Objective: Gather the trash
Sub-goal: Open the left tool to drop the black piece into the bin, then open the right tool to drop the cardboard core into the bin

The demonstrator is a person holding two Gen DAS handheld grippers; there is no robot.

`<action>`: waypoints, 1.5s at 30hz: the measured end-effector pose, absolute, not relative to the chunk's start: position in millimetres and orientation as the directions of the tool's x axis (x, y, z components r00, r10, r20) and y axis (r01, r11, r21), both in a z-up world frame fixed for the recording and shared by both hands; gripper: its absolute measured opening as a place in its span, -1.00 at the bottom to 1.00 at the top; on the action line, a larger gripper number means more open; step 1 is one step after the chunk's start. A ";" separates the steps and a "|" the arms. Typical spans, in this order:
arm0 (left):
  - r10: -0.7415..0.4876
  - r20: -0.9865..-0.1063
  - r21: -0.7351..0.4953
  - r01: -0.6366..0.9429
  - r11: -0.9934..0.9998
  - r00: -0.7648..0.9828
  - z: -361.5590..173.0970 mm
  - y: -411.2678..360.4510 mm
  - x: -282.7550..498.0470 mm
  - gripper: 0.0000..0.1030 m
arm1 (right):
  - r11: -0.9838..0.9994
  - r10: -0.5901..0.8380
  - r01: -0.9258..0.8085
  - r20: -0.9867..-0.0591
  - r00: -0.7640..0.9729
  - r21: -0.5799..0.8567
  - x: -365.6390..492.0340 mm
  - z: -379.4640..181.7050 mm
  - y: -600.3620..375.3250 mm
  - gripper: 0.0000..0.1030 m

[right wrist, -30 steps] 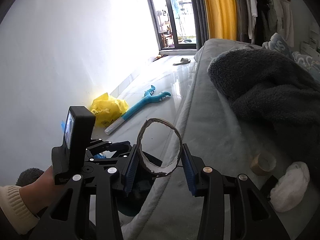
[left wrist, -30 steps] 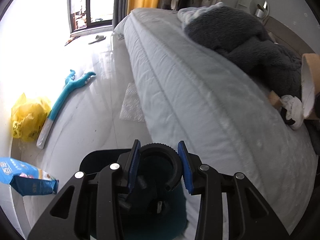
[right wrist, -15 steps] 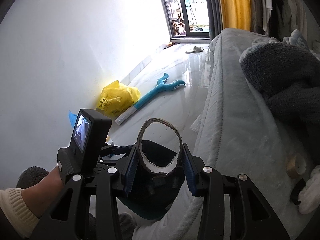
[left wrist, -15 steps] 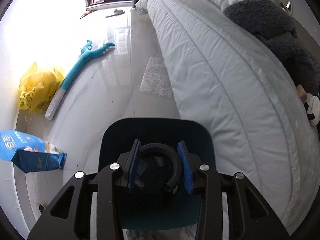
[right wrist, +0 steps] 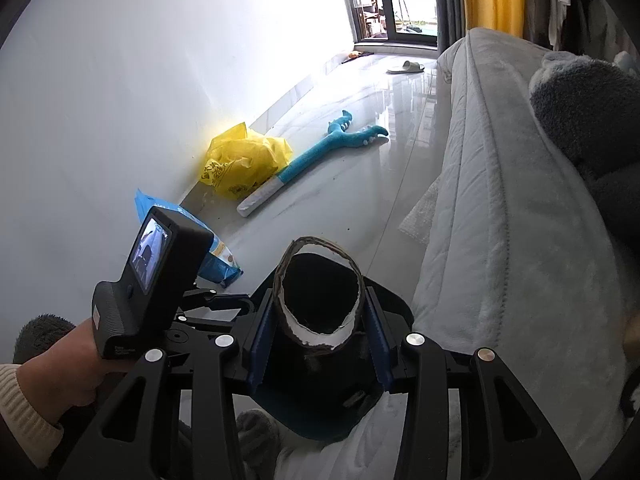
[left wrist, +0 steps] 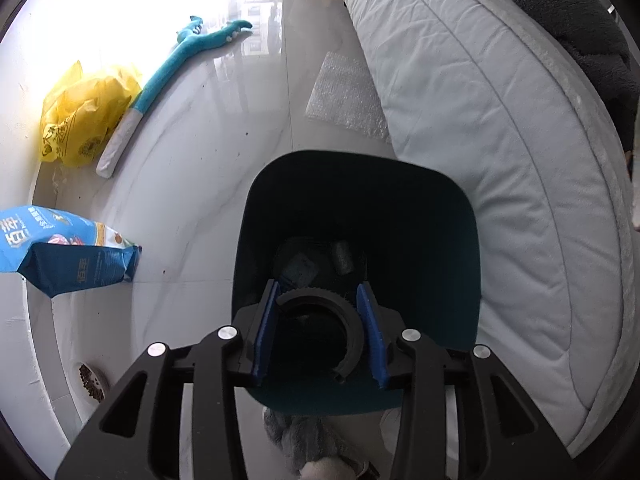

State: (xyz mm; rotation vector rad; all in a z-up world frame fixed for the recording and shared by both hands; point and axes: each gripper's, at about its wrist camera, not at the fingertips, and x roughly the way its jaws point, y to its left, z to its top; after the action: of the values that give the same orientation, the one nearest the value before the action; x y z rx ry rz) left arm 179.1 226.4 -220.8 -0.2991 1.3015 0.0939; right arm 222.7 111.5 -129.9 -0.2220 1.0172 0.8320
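My left gripper (left wrist: 318, 330) is shut on a black ridged plastic ring (left wrist: 320, 300) and holds it over the open mouth of the dark teal trash bin (left wrist: 460, 248). A few dark items lie at the bin's bottom. My right gripper (right wrist: 318, 332) is shut on a brown cardboard ring (right wrist: 320, 280), white inside, held above the same bin (right wrist: 392, 300). The left gripper's handle and camera (right wrist: 160, 280) show at the left of the right wrist view.
The bin stands on white tile floor beside the grey bed (left wrist: 500, 120). A yellow bag (left wrist: 80, 116), a teal toy (left wrist: 180, 52), a blue pouch (left wrist: 60, 252), bubble wrap (left wrist: 344, 96) and a small dish (left wrist: 90, 376) lie around. A dark blanket (right wrist: 580, 100) lies on the bed.
Both grippers moved away from the bed and tilted down toward the bin, each still holding its ring. The bin's mouth now fills the centre of the left wrist view.
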 end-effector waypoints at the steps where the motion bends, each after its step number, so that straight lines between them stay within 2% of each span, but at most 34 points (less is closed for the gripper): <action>1: -0.103 -0.960 -0.167 -0.236 0.957 0.262 -221.7 228.3 176.9 -0.17 | 0.681 0.507 -0.702 -0.825 0.250 0.206 223.3 -132.9 113.2 -0.16; 6: -0.114 -0.958 -0.180 -0.244 0.953 0.262 -219.0 238.6 167.0 0.19 | 0.690 0.501 -0.681 -0.841 0.204 0.246 226.8 -147.5 121.9 -0.16; 15: -0.081 -0.915 -0.180 -0.221 0.958 0.395 -182.8 254.8 153.0 0.41 | 0.709 0.469 -0.647 -0.872 0.137 0.279 232.8 -179.1 140.2 -0.16; 23: -0.032 -0.849 -0.181 -0.233 0.956 0.528 -148.3 272.1 142.0 0.45 | 0.723 0.419 -0.637 -0.903 0.095 0.269 235.4 -208.0 155.1 -0.16; 27: 0.007 -0.799 -0.169 -0.237 0.957 0.601 -128.3 276.3 136.7 0.55 | 0.732 0.391 -0.631 -0.917 0.082 0.256 236.0 -221.0 157.7 -0.16; 32: 0.031 -0.741 -0.161 -0.222 0.962 0.670 -108.8 276.8 131.6 0.59 | 0.739 0.359 -0.630 -0.931 0.067 0.240 234.1 -235.2 161.3 -0.16; 45: 0.077 -0.598 -0.127 -0.189 0.974 0.798 -59.9 267.3 123.0 0.70 | 0.757 0.290 -0.625 -0.955 0.061 0.190 231.6 -249.4 163.8 -0.12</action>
State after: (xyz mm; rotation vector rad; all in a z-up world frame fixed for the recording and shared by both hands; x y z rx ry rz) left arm 123.0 267.3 -59.9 -0.1842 0.6318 0.1432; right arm 231.6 163.8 -249.4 -0.3062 1.3417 0.7080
